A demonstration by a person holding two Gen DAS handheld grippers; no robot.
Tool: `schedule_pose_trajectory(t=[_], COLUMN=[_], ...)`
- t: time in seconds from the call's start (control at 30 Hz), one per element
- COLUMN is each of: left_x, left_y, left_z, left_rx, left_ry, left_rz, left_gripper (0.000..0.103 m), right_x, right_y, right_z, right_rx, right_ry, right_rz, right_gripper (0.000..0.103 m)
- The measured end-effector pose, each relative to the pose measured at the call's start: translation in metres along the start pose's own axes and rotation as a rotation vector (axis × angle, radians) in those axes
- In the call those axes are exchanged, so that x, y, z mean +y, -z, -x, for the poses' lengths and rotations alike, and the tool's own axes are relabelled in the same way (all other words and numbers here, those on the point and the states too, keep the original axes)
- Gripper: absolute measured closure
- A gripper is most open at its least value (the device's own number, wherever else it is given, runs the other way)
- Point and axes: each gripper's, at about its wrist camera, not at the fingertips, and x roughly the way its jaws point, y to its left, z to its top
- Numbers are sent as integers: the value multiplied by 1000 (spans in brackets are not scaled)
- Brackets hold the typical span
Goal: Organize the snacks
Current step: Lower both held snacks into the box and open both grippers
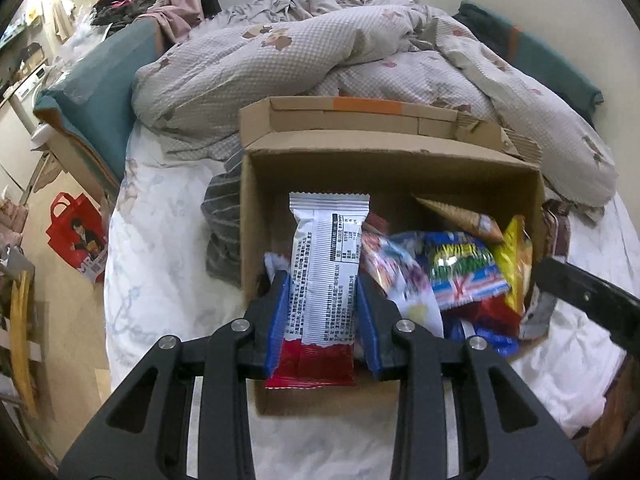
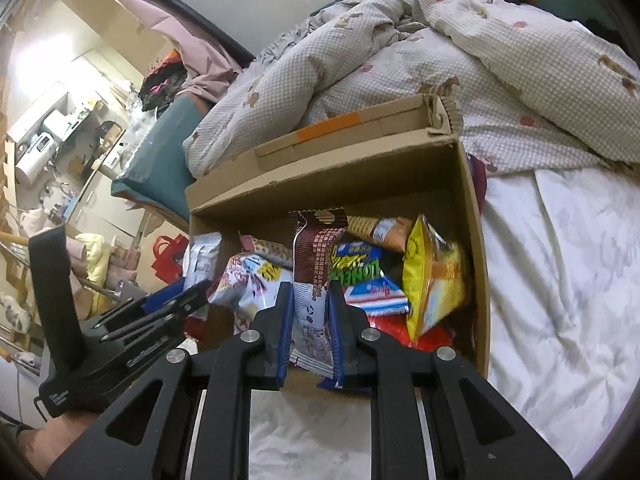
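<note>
1. On the white-sheeted bed sits an open cardboard box of snacks; judging by this, sorting is mid-way.
2. Left gripper, tilted steeply down over the box's near-left corner, is clamped on a white-and-red wrapper.
3. Right gripper, angled down at the box's near edge, pinches a brown-and-white packet.
4. Next probably calls for placing each packet in its own group.

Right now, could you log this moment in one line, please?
left gripper: holds white-red packet | right gripper: holds brown-white packet | both over cardboard box
</note>
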Motion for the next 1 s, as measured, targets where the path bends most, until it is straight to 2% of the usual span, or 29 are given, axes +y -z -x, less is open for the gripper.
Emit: schedule_pose_trajectory(t=[0.3,0.47,0.57,0.63,0.7,0.8,0.83,0.87,0.9,0.93,1.0], left_x=[-15,-16,-15,-13,-11,-8,-8,-8,-8,-9,-11], left_y=[-13,-14,-14,-15,-15,-14,-13,-12,-11,-9,-6], left_z=[-27,-19,-14,-12,-9,-5,-3,0,3,6,13], left_rx=[6,-31,-29,-29,-37,-50,-57,-62,-67,-69,-81], left_ry=[-3,-39,-20,-12,-13,-6,-5,-4,-2,-9,-20], left_rz=[-12,-37,-48,-41,-28,-18,-16,-15,-15,-22,-39], left_gripper=[74,73,72,65,48,31,30,28,28,28,28], right_x=[-4,-2,1,1,-2,-10,-11,-12,-14,-13,-12], right_y=[-12,-10,-10,-10,-11,-13,-13,-13,-14,-14,-14], right_z=[-23,-33,-34,-35,-36,-34,-33,-31,-29,-27,-20], right_rx=[28,55,54,53,51,40,36,28,18,8,-21], right_ry=[2,-20,-24,-26,-31,-60,-64,-63,-71,-82,-101], right_rz=[-8,-3,12,9,-15,-61,-66,-73,-80,-86,-91], right_gripper=[85,85,85,84,82,81,78,62,34,25,21])
